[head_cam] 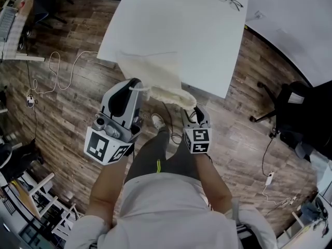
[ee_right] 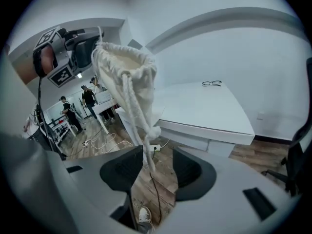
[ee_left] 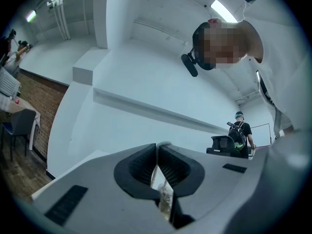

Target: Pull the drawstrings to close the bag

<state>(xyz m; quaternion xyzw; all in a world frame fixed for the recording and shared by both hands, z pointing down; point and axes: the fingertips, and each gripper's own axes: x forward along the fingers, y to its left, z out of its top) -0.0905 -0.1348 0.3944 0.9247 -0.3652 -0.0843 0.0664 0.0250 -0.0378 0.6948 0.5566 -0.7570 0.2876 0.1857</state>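
Note:
A cream drawstring bag [head_cam: 155, 74] hangs off the near edge of the white table [head_cam: 207, 45], stretched between my two grippers. My left gripper [head_cam: 136, 85] is at the bag's mouth, shut on a drawstring [ee_left: 165, 195] that shows pinched between its pads [ee_left: 141, 167]. In the right gripper view the gathered bag mouth [ee_right: 124, 65] hangs in front of my left gripper [ee_right: 80, 45]. The doubled cord [ee_right: 136, 108] runs down from there to a knot [ee_right: 153, 130]. My right gripper [ee_right: 158, 162] stands open, and the cord's tail hangs between its jaws, close to the left pad.
A pair of glasses [head_cam: 229, 0] lies on the far part of the table. Cables [head_cam: 57, 77] trail over the wooden floor at the left. A black office chair [head_cam: 295, 108] stands at the right. My shoe [head_cam: 158, 121] is below the bag. People [ee_right: 87, 99] stand far off.

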